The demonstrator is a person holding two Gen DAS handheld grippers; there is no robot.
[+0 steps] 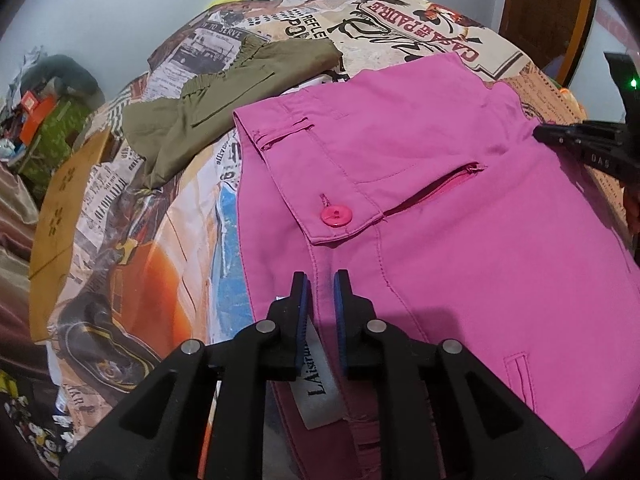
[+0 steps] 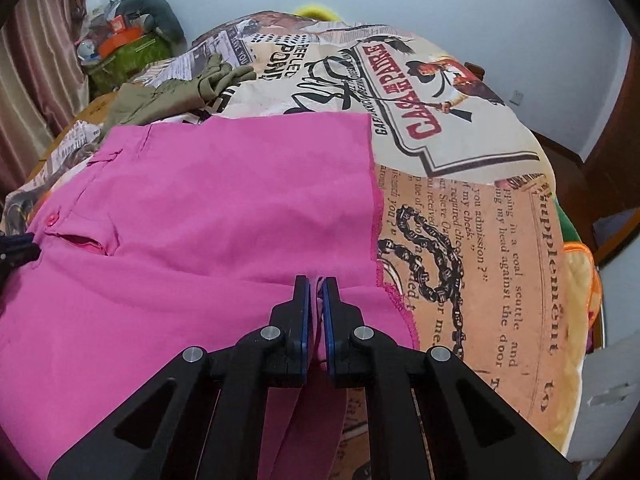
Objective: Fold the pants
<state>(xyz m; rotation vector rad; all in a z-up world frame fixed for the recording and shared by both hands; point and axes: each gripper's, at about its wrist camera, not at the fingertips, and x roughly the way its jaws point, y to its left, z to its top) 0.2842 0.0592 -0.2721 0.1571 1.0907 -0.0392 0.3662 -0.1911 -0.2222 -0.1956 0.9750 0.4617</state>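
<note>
Pink pants (image 1: 440, 200) lay on printed bedspread (image 2: 480, 220), olive garment (image 1: 224, 108) beyond. Left hand-held gripper (image 1: 321, 280) narrowly pinched waistband; right hand-held gripper (image 2: 316, 284) narrowly pinched hem. Pale walls.

— How does it look on my screens?
— Soft, even room light, not very bright. I see a dark shadow on the pink pants (image 1: 460, 240) by my left gripper (image 1: 321, 280).
— Any blur?
— The middle is sharp. The edges bend round, and the corners go black.
</note>
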